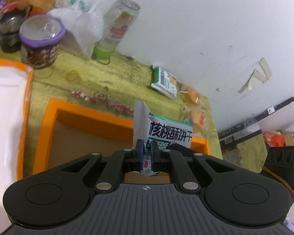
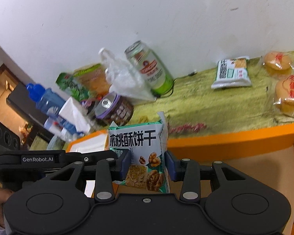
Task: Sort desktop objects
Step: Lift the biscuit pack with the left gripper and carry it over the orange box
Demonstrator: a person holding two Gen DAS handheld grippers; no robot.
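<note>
The step in hand appears to be the transfer of one walnut biscuit packet (image 1: 167, 135) into the orange tray (image 1: 88, 113): the left gripper (image 1: 146, 157) has its fingers pinched tight on the packet's lower edge, while the right gripper (image 2: 148, 166) straddles the same packet (image 2: 141, 152), its pads (image 2: 125, 165) just beside the wrapper, though contact cannot be confirmed. Both grippers sit low and level over the tray's cardboard floor, facing the wall. The next move likely calls for one gripper to release, so the packet drops inside the rim; a second packet (image 2: 232, 72) and wrapped cakes (image 2: 284, 82) lie unsorted on the green cloth (image 2: 196, 101).
</note>
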